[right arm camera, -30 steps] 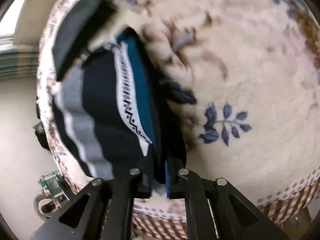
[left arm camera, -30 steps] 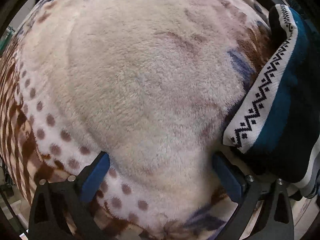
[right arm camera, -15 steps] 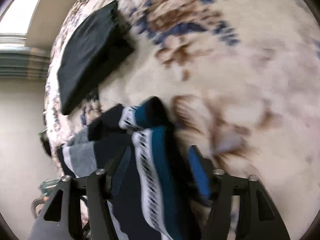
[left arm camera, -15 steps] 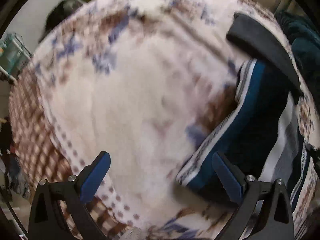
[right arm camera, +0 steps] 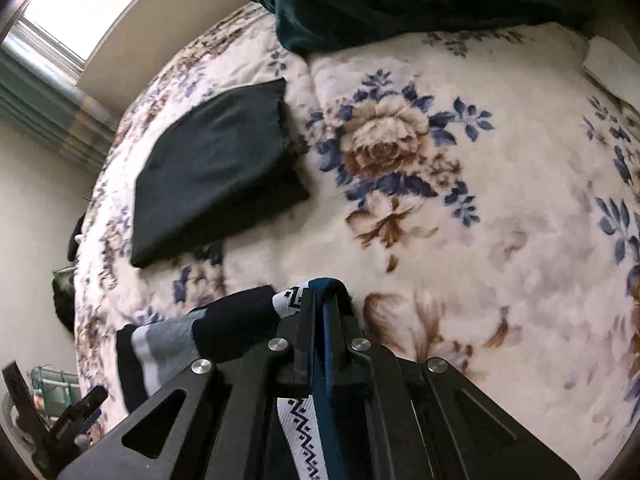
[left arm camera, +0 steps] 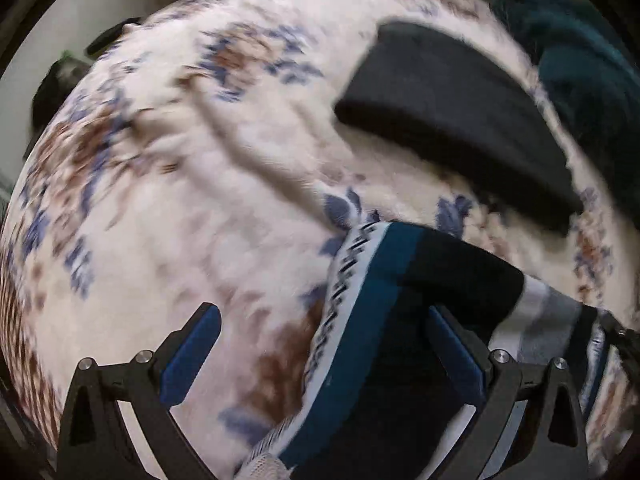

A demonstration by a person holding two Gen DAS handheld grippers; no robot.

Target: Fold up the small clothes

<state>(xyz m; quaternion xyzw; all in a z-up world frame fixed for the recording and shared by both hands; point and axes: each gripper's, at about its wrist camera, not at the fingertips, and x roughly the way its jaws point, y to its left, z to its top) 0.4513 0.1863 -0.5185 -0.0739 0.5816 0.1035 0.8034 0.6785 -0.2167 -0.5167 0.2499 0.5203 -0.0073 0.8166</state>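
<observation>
A: Shifted since a second ago: in the left wrist view the plain cream patch has given way to a wide stretch of the floral plush blanket [left arm camera: 168, 216], with the folded black garment [left arm camera: 452, 120] now far up on the right.

B: And on the right side, pulled away from the blanket edge; more bed in sight, and the big brown rose with blue leaves [right arm camera: 384, 140] now in the middle of the right wrist view.

A: Right claw [right arm camera: 324, 312]?

B: Clamped tight on the navy, teal and grey knit garment with the white zigzag band [right arm camera: 224, 320]. Teal fold pinched between the blue pads, white patterned band trailing down under the black frame.

A: Left claw [left arm camera: 320, 344]?

B: Wide apart, gripping nothing. Left blue pad over bare blanket, right pad in front of the knit garment's dark part; touching or not, cannot tell through the blur.

A: Where is the knit garment lying?

B: On the blanket near the bed's edge, bunched, grey and white stripes spread toward the left in the right wrist view. Well apart from the black garment, which lies flat farther up the bed.

A: Anything else?

B: Dark teal bedding [right arm camera: 400, 0] heaped at the far end of the bed. Bright window [right arm camera: 76, 4] upper left.
</observation>
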